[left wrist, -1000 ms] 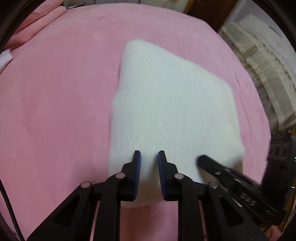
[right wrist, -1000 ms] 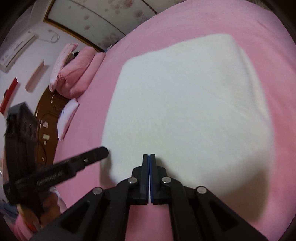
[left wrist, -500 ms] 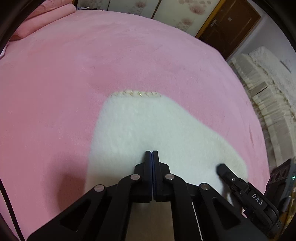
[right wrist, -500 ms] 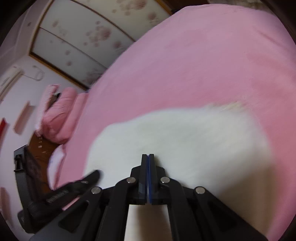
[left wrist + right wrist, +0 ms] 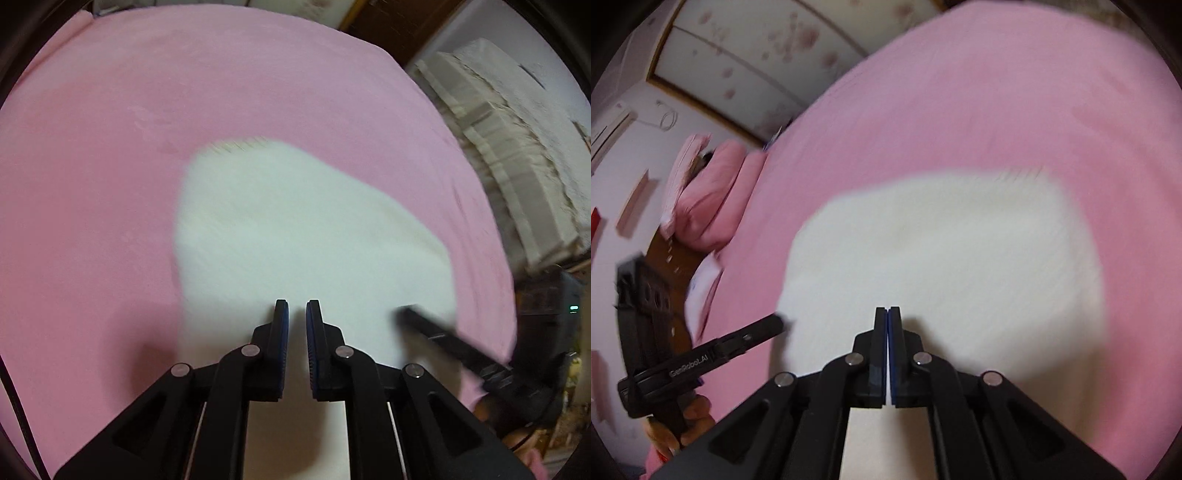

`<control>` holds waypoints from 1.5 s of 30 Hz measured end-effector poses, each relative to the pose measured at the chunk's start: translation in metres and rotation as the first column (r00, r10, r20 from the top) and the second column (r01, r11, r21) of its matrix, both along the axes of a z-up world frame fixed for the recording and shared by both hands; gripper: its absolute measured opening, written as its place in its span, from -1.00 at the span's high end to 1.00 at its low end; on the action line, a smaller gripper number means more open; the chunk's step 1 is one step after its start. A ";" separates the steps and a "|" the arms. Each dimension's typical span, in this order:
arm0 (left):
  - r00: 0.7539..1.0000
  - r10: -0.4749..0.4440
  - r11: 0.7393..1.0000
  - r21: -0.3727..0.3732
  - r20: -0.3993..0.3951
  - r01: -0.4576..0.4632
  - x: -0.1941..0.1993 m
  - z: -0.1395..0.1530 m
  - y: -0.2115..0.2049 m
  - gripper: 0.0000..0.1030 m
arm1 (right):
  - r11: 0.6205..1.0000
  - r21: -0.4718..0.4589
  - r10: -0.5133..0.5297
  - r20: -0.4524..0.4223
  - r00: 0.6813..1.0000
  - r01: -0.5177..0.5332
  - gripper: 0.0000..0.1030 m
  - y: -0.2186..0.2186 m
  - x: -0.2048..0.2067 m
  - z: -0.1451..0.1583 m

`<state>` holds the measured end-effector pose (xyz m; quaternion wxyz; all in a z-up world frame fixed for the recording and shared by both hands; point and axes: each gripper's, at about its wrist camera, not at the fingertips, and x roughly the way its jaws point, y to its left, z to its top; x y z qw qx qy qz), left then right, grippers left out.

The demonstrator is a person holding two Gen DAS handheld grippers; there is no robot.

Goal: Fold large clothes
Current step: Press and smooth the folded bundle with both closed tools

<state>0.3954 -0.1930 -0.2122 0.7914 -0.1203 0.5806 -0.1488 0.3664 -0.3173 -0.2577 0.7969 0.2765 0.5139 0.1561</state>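
While the pink bed cover (image 5: 147, 147) fills the room's middle, a folded white garment (image 5: 295, 240) lies on it; left gripper (image 5: 296, 306) jaws narrowly parted, empty, having just reopened slightly; right gripper (image 5: 887, 312) closed, empty.

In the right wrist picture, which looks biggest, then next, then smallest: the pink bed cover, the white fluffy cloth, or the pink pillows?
1. Pink bed cover: it fills most of the picture.
2. White cloth: a big patch lying on the cover.
3. Pink pillows: smallest here, but they are far from the camera, so their real size is unsure.
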 end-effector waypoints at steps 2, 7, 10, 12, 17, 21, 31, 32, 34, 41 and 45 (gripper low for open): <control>1.000 -0.009 1.000 -0.014 -0.021 0.009 -0.011 -0.010 -0.014 0.88 | 1.000 -0.015 0.010 -0.005 1.000 -0.010 1.00 0.015 -0.010 -0.012; 0.999 0.002 1.000 -0.001 -0.044 -0.002 -0.002 -0.025 -0.011 0.98 | 0.997 -0.066 -0.049 -0.004 0.999 0.048 1.00 -0.013 -0.015 -0.012; 0.991 0.049 0.995 -0.074 -0.124 -0.059 -0.004 -0.029 0.004 0.98 | 0.959 -0.264 -0.112 -0.004 0.994 0.107 1.00 -0.051 -0.035 -0.004; 0.992 0.057 0.998 -0.031 -0.111 -0.061 -0.023 -0.024 0.001 0.98 | 0.949 -0.287 -0.146 -0.026 0.989 0.132 1.00 -0.070 -0.041 -0.001; 0.996 0.060 0.990 0.132 -0.070 -0.050 -0.048 -0.007 -0.003 0.98 | 0.893 -0.314 -0.352 -0.044 0.935 0.322 1.00 -0.124 -0.068 0.011; 0.997 0.037 0.989 0.143 -0.074 -0.026 -0.077 0.010 -0.005 0.98 | 0.962 -0.149 -0.229 0.020 0.973 0.229 1.00 -0.096 -0.082 0.036; 0.977 0.082 0.996 0.045 -0.195 -0.075 -0.116 -0.022 -0.029 0.96 | 0.986 0.164 0.059 -0.157 0.986 -0.033 1.00 0.025 -0.093 -0.016; 0.975 0.095 0.995 0.036 -0.200 -0.089 -0.116 -0.024 -0.027 0.96 | 0.988 0.154 0.057 -0.157 0.986 -0.032 1.00 0.024 -0.091 -0.020; 0.971 0.109 0.994 0.024 -0.212 -0.106 -0.119 -0.026 -0.015 0.96 | 0.995 0.095 0.043 -0.169 0.985 -0.027 1.00 0.016 -0.087 -0.024; 0.965 0.149 0.988 0.060 -0.218 -0.139 -0.142 -0.026 0.026 0.97 | 0.996 -0.080 -0.058 -0.217 0.975 0.041 1.00 -0.064 -0.114 -0.028; 0.972 0.128 0.986 0.135 -0.199 -0.102 -0.148 -0.021 0.024 0.97 | 0.988 -0.154 -0.061 -0.203 0.977 0.030 1.00 -0.072 -0.124 -0.022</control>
